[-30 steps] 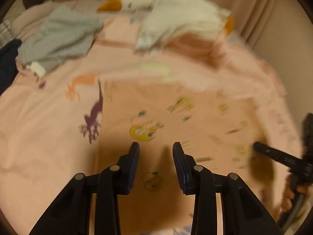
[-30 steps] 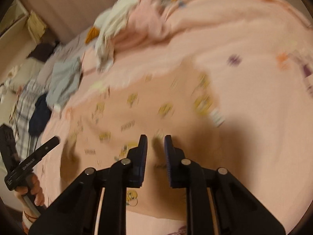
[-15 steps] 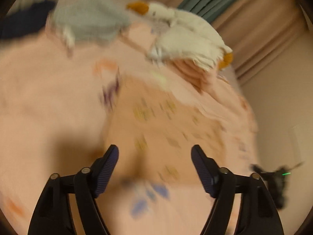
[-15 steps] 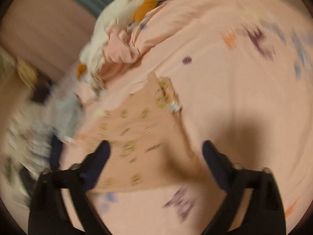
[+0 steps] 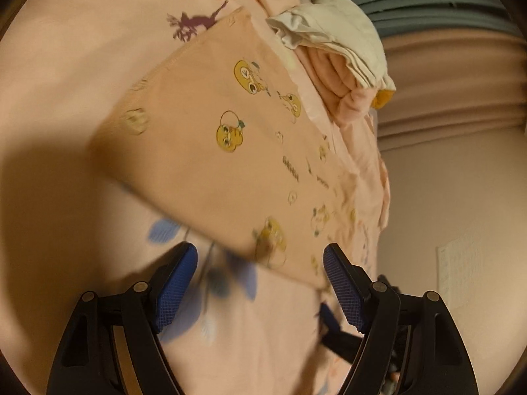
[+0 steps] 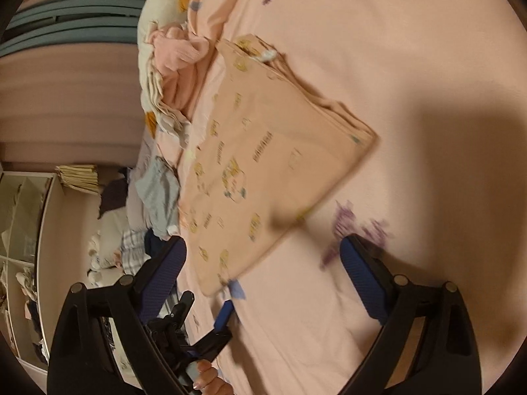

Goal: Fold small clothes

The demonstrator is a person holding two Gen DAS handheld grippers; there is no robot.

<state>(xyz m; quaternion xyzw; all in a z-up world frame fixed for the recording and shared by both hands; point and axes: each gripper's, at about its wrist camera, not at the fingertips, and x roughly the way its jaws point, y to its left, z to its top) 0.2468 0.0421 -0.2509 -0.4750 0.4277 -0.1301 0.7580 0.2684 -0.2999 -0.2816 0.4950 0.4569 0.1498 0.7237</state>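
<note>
Peach cotton garment printed with yellow cartoon faces (image 5: 210, 138), folded to a flat rectangle, lies on the pink patterned bed sheet (image 5: 66, 65); in the left wrist view it runs from 12 o'clock toward 5 o'clock, its near edge just ahead of the left gripper (image 5: 260, 283); in the right wrist view it occupies the centre, its near corner toward 6 o'clock, just ahead of the right gripper (image 6: 263, 276). Jaws of both grippers stand wide apart, nothing between the pads, neither touching the cloth. Handling, as judged: light, thin and limp; it will sag and unfold if lifted at one point, and stacked layers may slide over one another; best taken at two corners of one edge, pinching all layers together. The right wrist view alone shows the layered, stepped edge of the fold at 1 o'clock, the left gripper held in a hand (image 6: 210, 381) at 6 o'clock, a grey garment (image 6: 158, 191) at 9 o'clock, and a shelf beyond. The left wrist view alone shows the printed faces sharply, plus a white plush goose (image 5: 332, 10) on folded pink cloth at 1 o'clock.
</note>
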